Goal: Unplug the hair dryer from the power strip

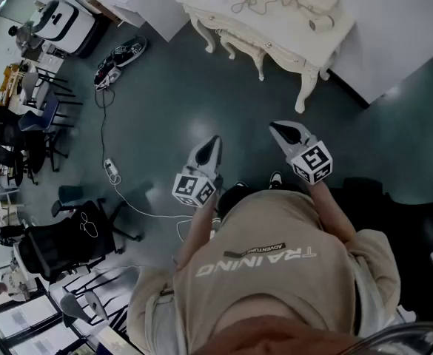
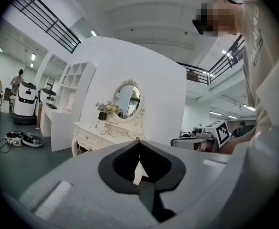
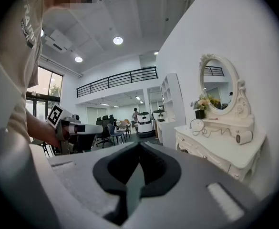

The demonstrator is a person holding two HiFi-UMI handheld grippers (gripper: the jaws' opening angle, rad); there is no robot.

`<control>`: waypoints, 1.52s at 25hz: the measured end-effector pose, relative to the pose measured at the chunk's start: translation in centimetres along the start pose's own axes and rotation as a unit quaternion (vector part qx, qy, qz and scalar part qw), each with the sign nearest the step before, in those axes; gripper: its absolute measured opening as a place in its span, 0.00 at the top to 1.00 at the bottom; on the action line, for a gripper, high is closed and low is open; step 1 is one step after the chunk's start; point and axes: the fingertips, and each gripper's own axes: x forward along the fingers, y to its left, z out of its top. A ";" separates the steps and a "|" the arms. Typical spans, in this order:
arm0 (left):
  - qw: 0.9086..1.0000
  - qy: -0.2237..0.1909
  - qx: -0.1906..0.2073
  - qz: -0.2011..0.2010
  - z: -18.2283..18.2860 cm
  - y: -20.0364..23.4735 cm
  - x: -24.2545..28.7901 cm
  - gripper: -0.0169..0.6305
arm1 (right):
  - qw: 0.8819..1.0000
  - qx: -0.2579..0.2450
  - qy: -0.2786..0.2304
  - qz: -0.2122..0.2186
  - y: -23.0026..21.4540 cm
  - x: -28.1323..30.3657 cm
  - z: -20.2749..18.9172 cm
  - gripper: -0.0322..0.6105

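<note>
Facing dressing table (image 1: 294, 41), hair dryer (image 1: 317, 24) atop, chair (image 1: 61, 246) left

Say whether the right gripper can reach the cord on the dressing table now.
Probably not yet: the right gripper hangs over floor, apart from the dressing table where the cord lies. Nothing stands between; a step closer should do.
</note>
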 end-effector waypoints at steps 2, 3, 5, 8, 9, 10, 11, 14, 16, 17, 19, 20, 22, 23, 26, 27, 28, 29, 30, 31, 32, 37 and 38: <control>1.000 -0.003 0.001 0.000 -0.3 0.0 1.4 0.96 | 1.000 0.003 -0.002 0.004 -1.2 0.1 -0.4 0.94; 1.000 -0.004 0.001 0.000 -0.3 0.0 2.0 0.96 | 1.000 0.006 -0.002 0.005 -1.7 0.2 -0.6 0.94; 1.000 -0.003 0.002 -0.003 -0.2 -0.1 3.0 0.96 | 1.000 0.013 0.000 0.005 -2.6 0.2 -0.8 0.94; 1.000 -0.006 0.007 -0.004 0.6 -0.2 4.3 0.96 | 1.000 0.012 0.004 0.009 -4.0 0.6 -0.8 0.94; 1.000 -0.007 0.009 -0.002 0.7 0.0 4.7 0.96 | 1.000 0.008 0.004 0.011 -4.5 1.1 -0.9 0.94; 1.000 -0.007 0.011 0.000 0.8 0.3 4.9 0.96 | 1.000 0.004 0.003 0.013 -4.8 1.7 -1.0 0.94; 1.000 -0.006 0.012 0.003 0.6 0.7 5.0 0.96 | 1.000 0.002 0.002 0.015 -5.2 2.3 -1.1 0.94; 1.000 -0.001 0.007 0.010 0.2 2.0 5.5 0.96 | 1.000 -0.002 -0.007 0.007 -6.5 3.7 -0.8 0.94; 1.000 0.000 0.004 0.011 0.4 3.1 6.0 0.96 | 1.000 -0.004 -0.003 0.000 -7.4 4.9 -0.5 0.94; 1.000 0.000 0.004 0.010 0.5 3.8 6.2 0.96 | 1.000 -0.003 -0.001 0.000 -7.7 5.6 -0.3 0.94; 1.000 -0.002 0.005 0.008 0.7 5.3 6.6 0.96 | 1.000 -0.002 0.005 0.006 -7.8 7.3 -0.1 0.94; 1.000 -0.003 0.006 0.007 0.8 6.1 6.9 0.96 | 1.000 -0.001 0.010 0.010 -7.9 8.2 -0.1 0.94; 1.000 -0.002 0.004 0.004 0.8 8.0 7.6 0.96 | 1.000 0.003 0.015 0.014 -7.9 10.0 0.0 0.94; 1.000 -0.001 0.001 0.001 0.8 8.9 7.9 0.96 | 1.000 0.005 0.015 0.015 -8.0 10.9 0.2 0.94; 1.000 -0.005 -0.001 -0.013 1.9 11.9 8.7 0.96 | 1.000 0.005 0.021 0.017 -8.1 14.2 0.9 0.94; 1.000 -0.006 0.000 -0.018 2.3 13.0 8.8 0.96 | 1.000 0.005 0.024 0.017 -7.9 15.4 1.1 0.94; 1.000 -0.005 0.000 -0.023 2.6 14.1 8.8 0.96 | 0.999 0.003 0.028 0.017 -7.6 16.5 1.4 0.94; 1.000 -0.005 0.000 -0.027 3.0 15.3 8.8 0.96 | 0.999 0.000 0.034 0.015 -7.4 17.8 1.6 0.94; 1.000 -0.005 0.001 -0.031 3.5 16.6 8.8 0.96 | 0.999 -0.001 0.039 0.011 -7.3 19.1 1.8 0.94; 0.999 -0.004 0.002 -0.035 3.9 17.9 8.9 0.96 | 0.999 0.003 0.042 0.006 -7.3 20.4 2.0 0.94; 0.999 -0.004 0.003 -0.040 4.3 19.2 8.9 0.96 | 0.999 0.010 0.040 0.000 -7.4 21.7 2.3 0.94; 0.998 0.002 0.015 -0.062 5.9 26.1 9.6 0.96 | 0.999 0.026 0.016 -0.019 -7.4 28.5 4.4 0.94; 0.998 0.004 0.018 -0.066 6.0 27.3 10.0 0.96 | 0.999 0.026 0.015 -0.017 -7.4 29.6 4.6 0.94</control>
